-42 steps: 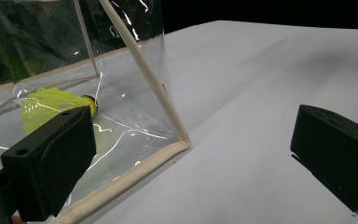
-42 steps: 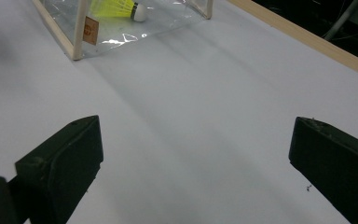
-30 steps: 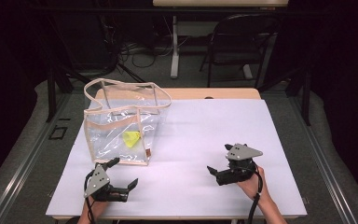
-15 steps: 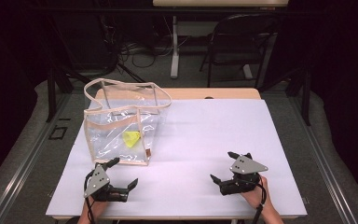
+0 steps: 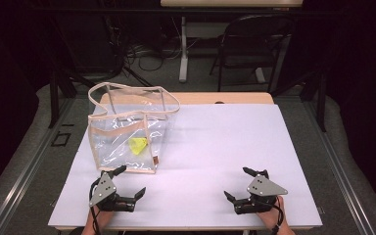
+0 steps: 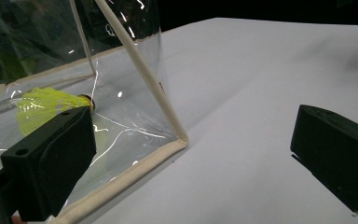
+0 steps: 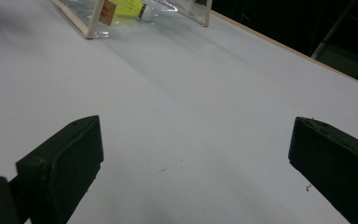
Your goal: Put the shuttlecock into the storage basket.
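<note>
A: Near edge: left hand-held gripper (image 5: 131,182) and right hand-held gripper (image 5: 238,185), jaws spread, both empty, resting low on the worktop (image 5: 235,147).

B: Progress?

A: Looks finished, I'd judge. Shuttlecock (image 5: 138,145) lies inside the bag (image 5: 127,128), just beyond the left gripper.

B: Count?

A: Two grippers, one bag, one shuttlecock. Chair (image 5: 249,44) behind.

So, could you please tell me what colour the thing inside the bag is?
Yellow-green, best in the left gripper view.
</note>
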